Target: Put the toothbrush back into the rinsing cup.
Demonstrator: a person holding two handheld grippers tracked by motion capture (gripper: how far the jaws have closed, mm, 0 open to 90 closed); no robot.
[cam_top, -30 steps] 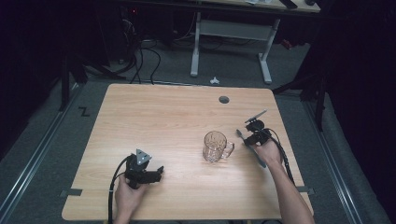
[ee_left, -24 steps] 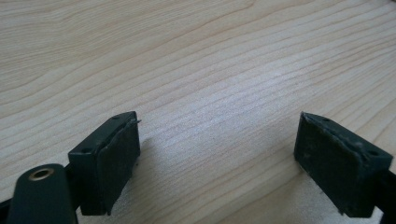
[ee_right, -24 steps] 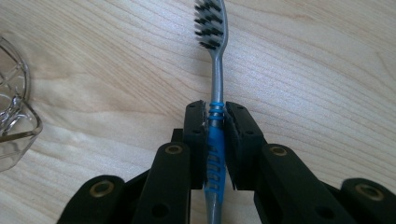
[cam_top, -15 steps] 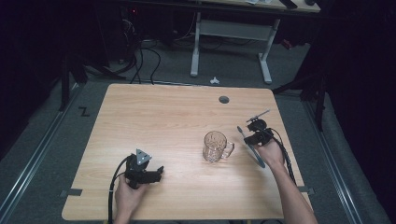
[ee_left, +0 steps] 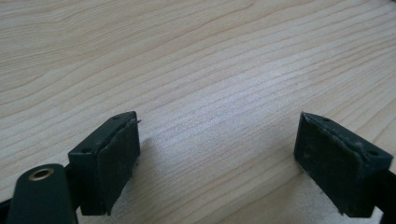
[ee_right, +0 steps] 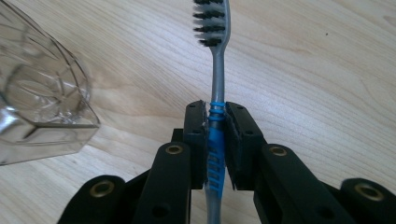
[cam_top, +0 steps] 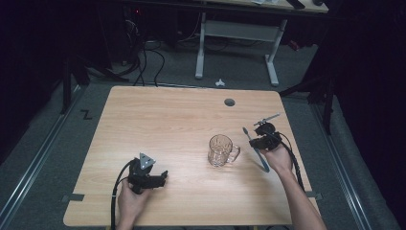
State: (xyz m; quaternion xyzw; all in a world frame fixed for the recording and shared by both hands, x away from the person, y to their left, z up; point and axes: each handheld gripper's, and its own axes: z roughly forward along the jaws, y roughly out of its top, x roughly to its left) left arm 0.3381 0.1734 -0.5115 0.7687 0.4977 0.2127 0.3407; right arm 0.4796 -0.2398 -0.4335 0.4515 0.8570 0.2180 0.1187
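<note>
A grey and blue toothbrush (ee_right: 217,70) with dark bristles is clamped by its blue grip between the pads of my right gripper (ee_right: 215,123), head pointing away from the camera. In the high view the right gripper (cam_top: 261,141) hangs above the table just right of a clear glass mug (cam_top: 221,150), with the toothbrush (cam_top: 254,151) slanting across it. The mug's rim (ee_right: 37,93) shows at the left of the right gripper view. My left gripper (cam_top: 163,178) rests near the table's front left, its jaws wide apart over bare wood (ee_left: 217,154).
The light wooden table (cam_top: 167,120) has a round cable hole (cam_top: 230,102) at its far edge. Beyond it stand a white desk frame (cam_top: 237,43) and cables on the grey floor.
My right gripper has risen off the table with the toothbrush and shifted slightly toward the mug. The left gripper has kept still.
</note>
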